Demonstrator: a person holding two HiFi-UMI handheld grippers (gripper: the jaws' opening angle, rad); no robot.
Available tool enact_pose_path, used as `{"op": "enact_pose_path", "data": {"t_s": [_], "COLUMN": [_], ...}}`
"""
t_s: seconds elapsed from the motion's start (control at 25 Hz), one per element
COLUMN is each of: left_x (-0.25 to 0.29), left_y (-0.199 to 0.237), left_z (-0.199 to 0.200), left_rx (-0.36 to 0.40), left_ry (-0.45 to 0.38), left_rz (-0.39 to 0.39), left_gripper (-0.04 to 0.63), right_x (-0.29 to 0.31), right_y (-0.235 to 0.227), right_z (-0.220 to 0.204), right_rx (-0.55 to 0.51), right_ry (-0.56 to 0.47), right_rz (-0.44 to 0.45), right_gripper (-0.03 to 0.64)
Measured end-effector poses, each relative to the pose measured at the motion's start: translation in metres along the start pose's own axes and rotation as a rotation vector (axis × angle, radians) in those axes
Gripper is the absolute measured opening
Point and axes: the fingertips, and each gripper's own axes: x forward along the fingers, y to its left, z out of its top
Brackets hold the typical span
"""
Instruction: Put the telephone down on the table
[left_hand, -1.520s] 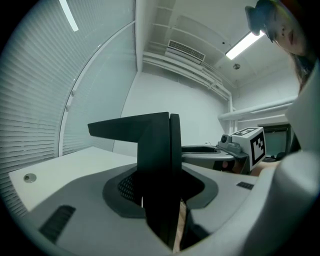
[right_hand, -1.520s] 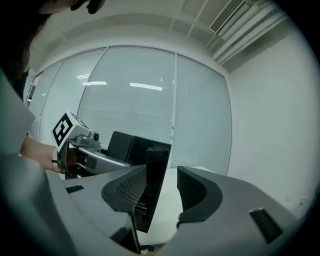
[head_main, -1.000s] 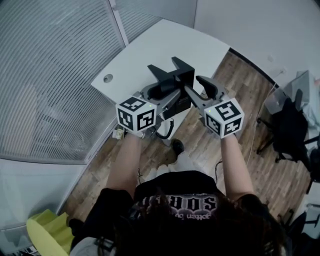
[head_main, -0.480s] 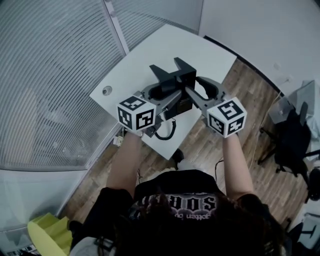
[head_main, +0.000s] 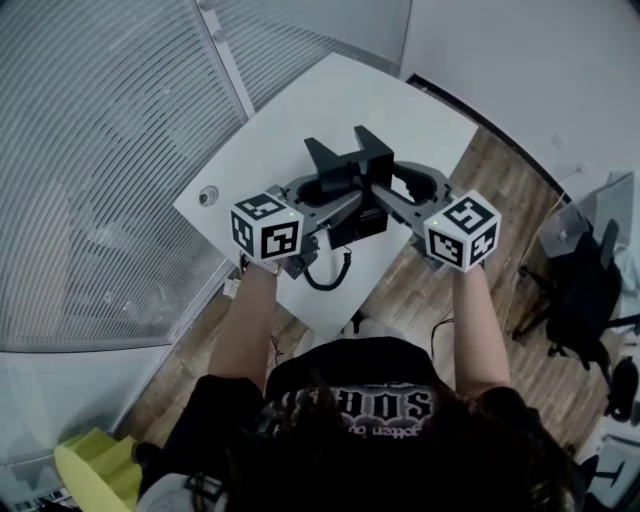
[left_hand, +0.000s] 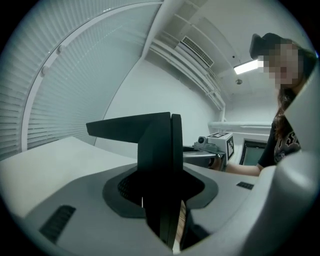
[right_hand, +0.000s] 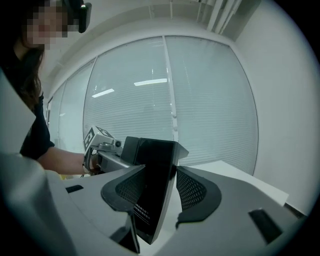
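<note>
A black desk telephone (head_main: 352, 178) hangs in the air over the near part of the white table (head_main: 300, 110), held from both sides. My left gripper (head_main: 325, 192) is shut on its left side and my right gripper (head_main: 398, 190) on its right. The left gripper view has the telephone (left_hand: 159, 150) standing edge-on between the grey jaws of the left gripper (left_hand: 162, 200). From the right gripper view the telephone's dark face (right_hand: 155, 180) stands upright inside the right gripper (right_hand: 160, 195). A coiled cord (head_main: 330, 275) dangles below the telephone, over the table's near edge.
A round cable hole (head_main: 207, 195) sits near the table's left edge. A glass wall with blinds (head_main: 100, 150) runs along the left. Wooden floor (head_main: 500, 190) lies to the right, with a black office chair (head_main: 590, 290) on it. A yellow-green object (head_main: 95, 465) is at bottom left.
Both grippers and the telephone now stand further in over the table; earlier they hung near its front corner. The grip on the telephone is unchanged.
</note>
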Motion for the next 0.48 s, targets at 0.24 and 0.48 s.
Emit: {"op": "enact_pose_path", "data": {"t_s": [0.24,0.48], "left_x": [0.013,0.030], "left_y": [0.021,0.042], "left_z": [-0.015,-0.035], "left_rx": [-0.060,-0.102], "left_ry": [0.019,0.056], "left_rz": [-0.007,-0.024], "left_gripper": [0.166,0.166], "right_x": [0.012,0.021], "right_y": [-0.017,-0.037], "right_z": [-0.019,-0.043], "right_rx": [0.023,0.072], "right_ry": [0.046,0.093], "right_rz": [-0.026,-0.060], "right_gripper": [0.204,0.204]}}
